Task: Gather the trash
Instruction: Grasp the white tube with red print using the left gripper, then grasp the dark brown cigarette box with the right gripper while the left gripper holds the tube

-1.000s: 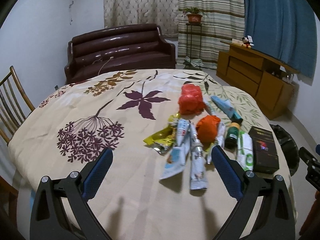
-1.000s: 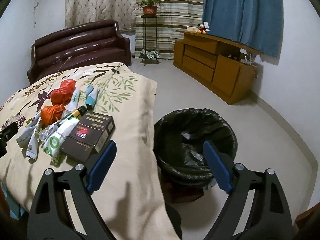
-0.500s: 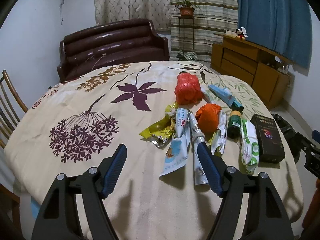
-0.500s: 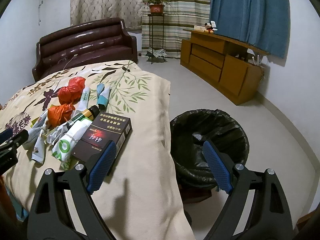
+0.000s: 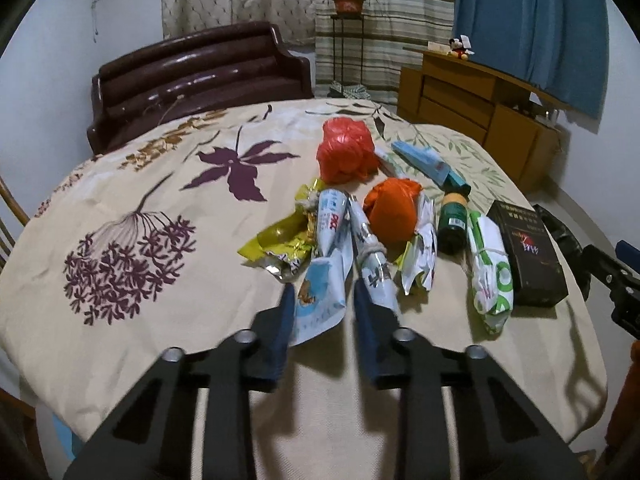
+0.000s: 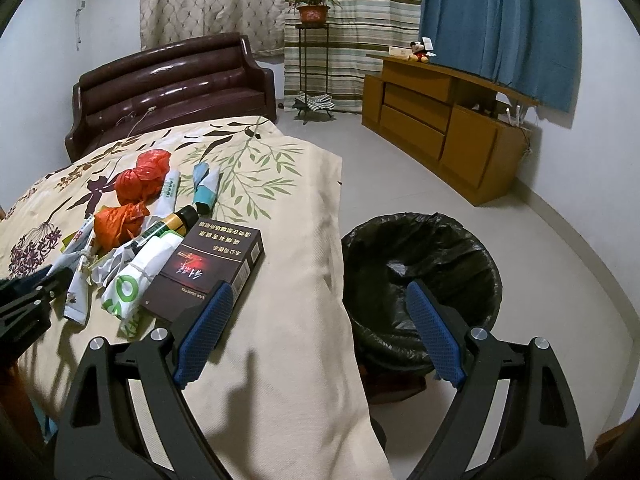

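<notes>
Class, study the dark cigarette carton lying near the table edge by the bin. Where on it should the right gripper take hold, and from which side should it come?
Grip the dark cigarette carton across its narrow width, near the end facing the right gripper. It lies flat, a rigid box with straight parallel long sides, its left side crowded by the green-and-white wrapper. Coming from above at that near end probably suits the open jaws best.

On the floral-cloth table (image 5: 132,184), a crumpled red plastic bag (image 5: 346,152) lies behind an orange plastic bundle (image 5: 394,210). Right of the bundle lies a dark green bottle (image 5: 452,226), then a black cardboard box (image 5: 528,252). A black-lined bin (image 6: 420,276) stands on the floor beside the table's right edge.
</notes>
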The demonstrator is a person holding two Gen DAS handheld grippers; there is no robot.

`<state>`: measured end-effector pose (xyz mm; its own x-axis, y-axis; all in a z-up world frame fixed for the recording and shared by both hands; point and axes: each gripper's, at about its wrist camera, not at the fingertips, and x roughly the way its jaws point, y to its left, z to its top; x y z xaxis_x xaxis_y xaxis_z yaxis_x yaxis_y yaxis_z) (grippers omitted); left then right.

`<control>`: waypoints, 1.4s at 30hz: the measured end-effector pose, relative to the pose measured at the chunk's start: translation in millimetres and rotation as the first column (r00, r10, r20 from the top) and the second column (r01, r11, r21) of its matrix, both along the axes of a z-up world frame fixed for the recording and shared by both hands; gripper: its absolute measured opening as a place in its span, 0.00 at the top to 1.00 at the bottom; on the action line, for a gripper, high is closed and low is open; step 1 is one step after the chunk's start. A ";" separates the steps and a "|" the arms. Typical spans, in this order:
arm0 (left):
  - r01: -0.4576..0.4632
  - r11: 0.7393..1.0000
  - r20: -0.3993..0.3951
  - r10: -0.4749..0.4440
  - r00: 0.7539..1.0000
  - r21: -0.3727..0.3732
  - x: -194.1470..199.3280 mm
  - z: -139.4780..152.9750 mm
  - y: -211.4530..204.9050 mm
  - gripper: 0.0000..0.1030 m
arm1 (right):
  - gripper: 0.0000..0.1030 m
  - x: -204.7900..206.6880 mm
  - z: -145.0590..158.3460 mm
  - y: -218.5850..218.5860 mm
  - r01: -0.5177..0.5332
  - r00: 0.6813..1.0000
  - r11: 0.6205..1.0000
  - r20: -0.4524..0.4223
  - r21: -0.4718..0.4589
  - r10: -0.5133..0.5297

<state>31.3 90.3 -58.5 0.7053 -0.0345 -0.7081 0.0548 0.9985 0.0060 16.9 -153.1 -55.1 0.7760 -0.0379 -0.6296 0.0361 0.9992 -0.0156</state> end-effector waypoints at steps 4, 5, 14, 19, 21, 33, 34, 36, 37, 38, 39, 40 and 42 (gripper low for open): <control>0.008 1.000 0.012 -0.008 1.000 0.007 -3.7 0.5 -0.8 0.82 | 0.16 0.1 0.0 0.0 -0.001 1.000 1.000 -0.002 -0.001 0.001; 0.007 1.000 0.017 -0.007 1.000 0.011 -4.6 1.3 -1.0 0.84 | 0.16 0.0 -0.1 0.2 -0.001 1.000 1.000 -0.002 -0.002 0.001; 0.000 1.000 0.052 0.002 0.999 -0.027 -22.4 16.3 7.2 0.86 | 0.17 -1.3 -0.2 3.0 -0.005 1.000 1.000 0.001 -0.004 0.005; -0.010 0.999 0.073 0.013 0.997 -0.039 -28.2 25.1 13.4 0.86 | 0.17 -2.0 2.1 11.3 -0.018 1.000 1.000 0.003 -0.006 0.018; -0.017 0.999 0.081 0.020 0.996 -0.038 -29.8 27.5 17.7 0.86 | 0.17 -2.4 3.7 16.4 -0.026 1.000 1.000 0.003 -0.006 0.026; -0.084 0.996 0.094 0.086 0.992 -0.024 -26.3 28.8 47.0 0.86 | 0.17 8.7 -0.8 57.0 -0.080 0.996 0.997 -0.026 0.003 0.081; -0.086 0.996 0.095 0.088 0.992 -0.025 -26.0 28.6 48.4 0.86 | 0.17 10.0 -1.6 59.0 -0.082 0.996 0.997 -0.029 0.003 0.082; -0.088 0.996 0.096 0.090 0.991 -0.028 -25.1 28.6 51.2 0.86 | 0.17 13.7 -4.2 63.8 -0.080 0.996 0.997 -0.038 -0.001 0.079; -0.088 0.996 0.096 0.091 0.991 -0.029 -24.8 28.1 52.1 0.86 | 0.17 15.2 -5.3 65.5 -0.078 0.996 0.997 -0.043 -0.003 0.078; -0.088 0.996 0.096 0.090 0.991 -0.029 -24.8 28.1 52.3 0.86 | 0.17 17.3 -7.2 67.5 -0.075 0.996 0.997 -0.050 -0.008 0.075; -0.088 0.996 0.096 0.090 0.991 -0.031 -24.6 28.1 52.8 0.86 | 0.17 18.4 -8.8 68.7 -0.074 0.996 0.997 -0.055 -0.014 0.073; -0.088 0.996 0.095 0.090 0.991 -0.033 -24.3 28.0 53.3 0.86 | 0.17 19.1 -10.2 69.4 -0.073 0.996 0.997 -0.060 -0.019 0.071; -0.088 0.996 0.095 0.090 0.991 -0.031 -24.6 28.1 52.8 0.86 | 0.17 21.1 -13.0 69.0 -0.068 0.995 0.997 -0.069 -0.026 0.066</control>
